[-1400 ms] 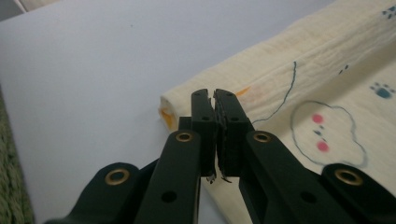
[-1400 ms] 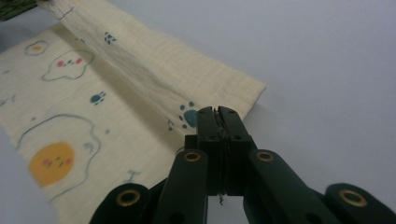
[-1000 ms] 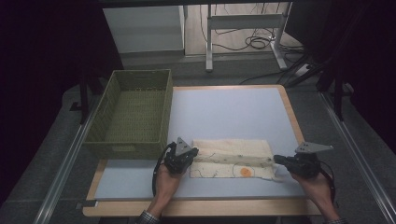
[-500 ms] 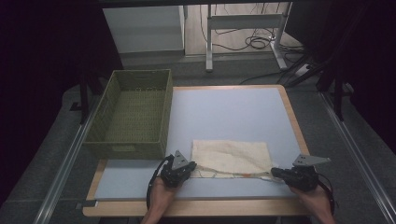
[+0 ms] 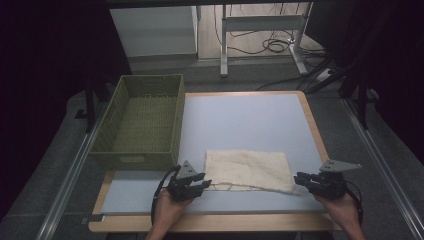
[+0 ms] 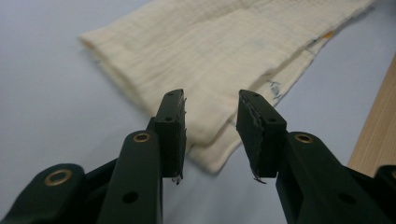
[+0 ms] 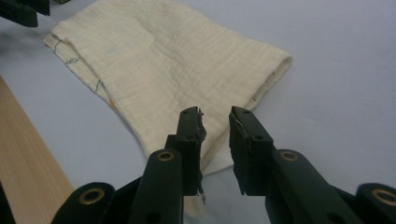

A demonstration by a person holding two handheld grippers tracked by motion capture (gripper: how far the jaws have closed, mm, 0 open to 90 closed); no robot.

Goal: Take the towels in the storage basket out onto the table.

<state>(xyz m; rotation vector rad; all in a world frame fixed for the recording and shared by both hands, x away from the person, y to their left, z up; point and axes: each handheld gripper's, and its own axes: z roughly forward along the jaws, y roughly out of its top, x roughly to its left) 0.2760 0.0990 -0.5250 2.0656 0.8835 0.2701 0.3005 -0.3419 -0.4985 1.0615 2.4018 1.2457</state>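
cream cloth (image 5: pixel 248 170) lies folded flat near the tabletop's (image 5: pixel 240 115) front edge, btwn my two tools. left hand-held gripper (image 5: pixel 205 183) and right hand-held gripper (image 5: pixel 298 178) both gape narrowly at its front corners, holding nothing. it's prob thin, limp, light, so i'd pinch the corners thru all layers.

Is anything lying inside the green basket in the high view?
No, the green basket shows only its bare woven floor, while the folded cloth lies flat on the table to its right.
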